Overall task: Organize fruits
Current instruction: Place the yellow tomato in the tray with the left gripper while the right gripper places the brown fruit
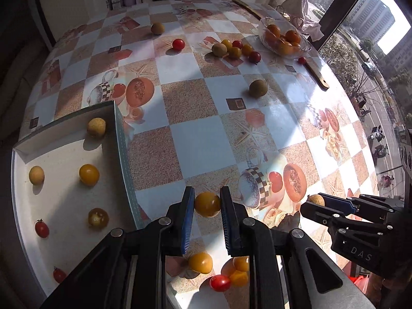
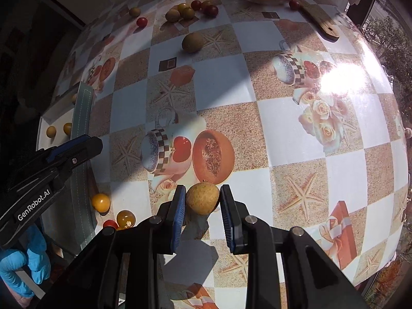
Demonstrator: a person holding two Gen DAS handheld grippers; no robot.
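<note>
My left gripper point(image 1: 207, 195) is shut on a yellow cherry tomato point(image 1: 206, 206), held just above the patterned tablecloth. To its left stands a white box point(image 1: 64, 200) holding several small yellow, tan and red fruits. My right gripper point(image 2: 203, 191) is shut on a tan, rough-skinned round fruit point(image 2: 202, 200) over the table's near part. The left wrist view shows the right gripper point(image 1: 315, 203) at the right with that tan fruit point(image 1: 316, 198) at its tips. In the right wrist view the left gripper point(image 2: 87, 145) hangs beside the box wall point(image 2: 82, 108), and its tomato is hidden.
Loose yellow and red tomatoes point(image 1: 200, 262) lie under my left gripper. A greenish-brown fruit point(image 1: 258, 88), a red tomato point(image 1: 178, 44) and a cluster of small fruits point(image 1: 233, 50) sit farther off. A glass bowl point(image 1: 303, 49) of oranges and a wooden stick point(image 1: 319, 76) are far right. A blue-gloved hand point(image 2: 23, 262) holds the left gripper.
</note>
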